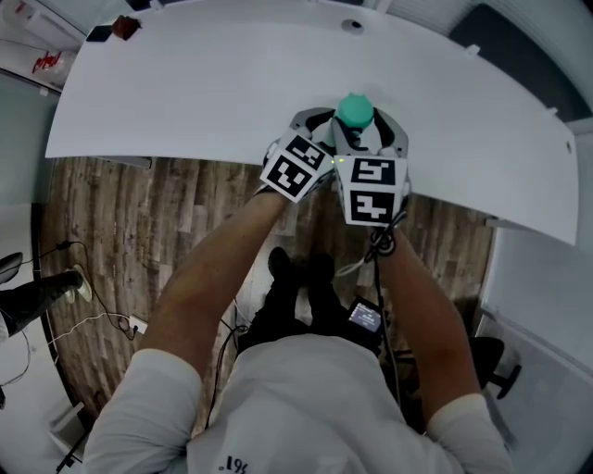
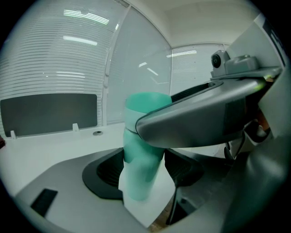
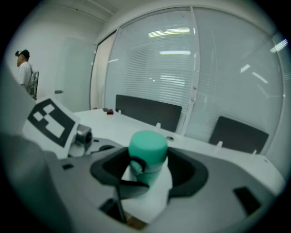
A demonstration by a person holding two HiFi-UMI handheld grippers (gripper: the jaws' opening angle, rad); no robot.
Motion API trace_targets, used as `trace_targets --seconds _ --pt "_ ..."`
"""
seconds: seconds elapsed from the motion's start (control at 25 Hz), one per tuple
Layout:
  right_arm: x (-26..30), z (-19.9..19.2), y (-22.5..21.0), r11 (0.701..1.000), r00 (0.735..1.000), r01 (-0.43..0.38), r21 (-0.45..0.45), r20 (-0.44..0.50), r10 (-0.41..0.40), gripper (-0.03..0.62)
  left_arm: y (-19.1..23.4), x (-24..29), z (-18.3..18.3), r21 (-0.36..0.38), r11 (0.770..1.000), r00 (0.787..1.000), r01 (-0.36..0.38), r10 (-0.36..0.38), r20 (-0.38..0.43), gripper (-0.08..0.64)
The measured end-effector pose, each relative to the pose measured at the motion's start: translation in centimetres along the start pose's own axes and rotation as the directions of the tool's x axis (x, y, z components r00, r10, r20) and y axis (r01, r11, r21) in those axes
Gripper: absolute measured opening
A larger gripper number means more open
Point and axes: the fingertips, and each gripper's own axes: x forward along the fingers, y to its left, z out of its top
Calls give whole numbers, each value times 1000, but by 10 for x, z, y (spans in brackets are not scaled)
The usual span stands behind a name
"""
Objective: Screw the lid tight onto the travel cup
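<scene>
A teal travel cup [image 1: 355, 111] with its lid on stands upright on the white table [image 1: 232, 83], close to the front edge. In the left gripper view my left gripper [image 2: 143, 170] is shut on the cup's body [image 2: 138, 175], a dark pad pressing each side. My right gripper [image 3: 148, 170] reaches in from the other side, shut on the teal lid [image 3: 148, 148] at the cup's top. One of its grey jaws crosses the left gripper view and hides part of the lid [image 2: 145, 107]. From the head view both grippers, left [image 1: 335, 131] and right [image 1: 363, 128], crowd around the cup.
Small dark and red objects [image 1: 125, 26] lie at the table's far left corner, and a round grommet [image 1: 352, 25] sits near the far edge. Dark chair backs [image 3: 148, 111] and blinds stand beyond the table. A person [image 3: 23, 68] stands far left. Wooden floor lies below.
</scene>
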Motion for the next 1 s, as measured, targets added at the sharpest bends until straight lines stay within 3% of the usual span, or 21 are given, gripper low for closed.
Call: trace_targets --seconds 0.4,1.0 --pt "1 -4 3 998 998 -58 0 -29 58 284 -3 -7 0 -1 1000 1000 26 -26 -12 307" --pt "-17 12 1 996 996 -89 -11 32 89 307 -3 -34 19 12 1000 1000 6 -6 22 307"
